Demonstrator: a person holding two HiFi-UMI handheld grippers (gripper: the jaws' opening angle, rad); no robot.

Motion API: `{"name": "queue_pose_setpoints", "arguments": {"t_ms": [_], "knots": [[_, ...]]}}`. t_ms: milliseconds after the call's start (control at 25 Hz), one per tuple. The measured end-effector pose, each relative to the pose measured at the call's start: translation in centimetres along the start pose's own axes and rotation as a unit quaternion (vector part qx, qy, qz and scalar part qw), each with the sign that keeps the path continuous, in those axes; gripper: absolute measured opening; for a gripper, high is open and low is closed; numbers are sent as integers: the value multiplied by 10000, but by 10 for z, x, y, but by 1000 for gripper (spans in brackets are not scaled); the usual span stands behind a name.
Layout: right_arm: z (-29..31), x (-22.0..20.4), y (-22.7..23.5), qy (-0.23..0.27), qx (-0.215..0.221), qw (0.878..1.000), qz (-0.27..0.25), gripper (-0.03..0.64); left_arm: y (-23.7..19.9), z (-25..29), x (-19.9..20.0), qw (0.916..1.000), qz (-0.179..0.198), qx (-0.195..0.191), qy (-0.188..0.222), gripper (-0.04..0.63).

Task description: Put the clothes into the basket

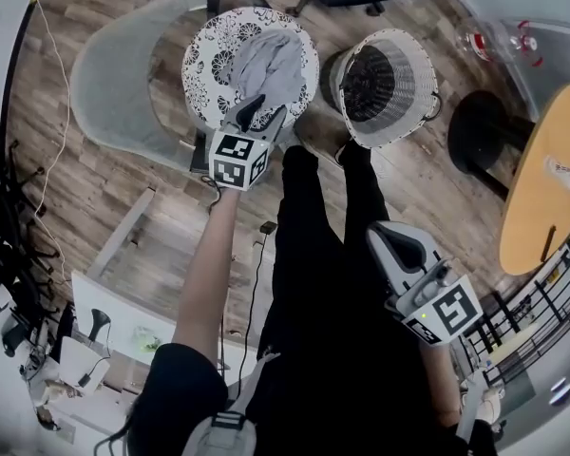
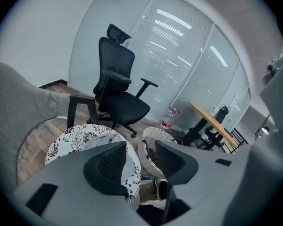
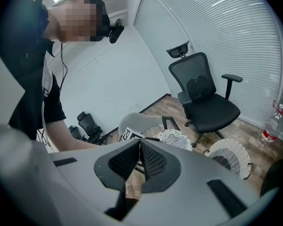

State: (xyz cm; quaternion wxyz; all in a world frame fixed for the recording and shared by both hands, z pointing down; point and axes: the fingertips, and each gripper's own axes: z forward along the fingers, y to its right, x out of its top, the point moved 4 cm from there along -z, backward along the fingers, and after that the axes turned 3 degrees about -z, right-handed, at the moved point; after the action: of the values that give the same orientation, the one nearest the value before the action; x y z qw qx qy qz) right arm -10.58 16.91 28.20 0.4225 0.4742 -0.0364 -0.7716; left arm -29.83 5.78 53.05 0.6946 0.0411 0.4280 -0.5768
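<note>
- Clothes [image 1: 266, 60], grey, lie under the left gripper's [image 1: 264, 114] parted jaws, perhaps touching them; nothing is clamped.
- They sit in the floral basket [image 1: 201, 60], upper centre.
- Right gripper [image 1: 388, 238], lower right: jaws closed, empty.
- Wicker basket [image 1: 406, 60] stands just beside, upper right.

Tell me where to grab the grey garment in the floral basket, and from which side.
Probably pinch the raised fold at the middle of the grey garment, coming straight down with the open left gripper: it lies bunched in the floral basket, whose rim blocks the sides.
</note>
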Motion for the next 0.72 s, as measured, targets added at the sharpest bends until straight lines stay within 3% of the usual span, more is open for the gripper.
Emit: {"name": "queue_pose_setpoints", "arguments": {"t_ms": [320, 720], "knots": [[8, -12, 7, -142, -39, 9997, 192, 17, -27, 35, -22, 9989, 318, 41, -355, 238], [21, -15, 16, -248, 10, 9992, 301, 17, -62, 71, -34, 9977, 192, 333, -559, 307]]}}
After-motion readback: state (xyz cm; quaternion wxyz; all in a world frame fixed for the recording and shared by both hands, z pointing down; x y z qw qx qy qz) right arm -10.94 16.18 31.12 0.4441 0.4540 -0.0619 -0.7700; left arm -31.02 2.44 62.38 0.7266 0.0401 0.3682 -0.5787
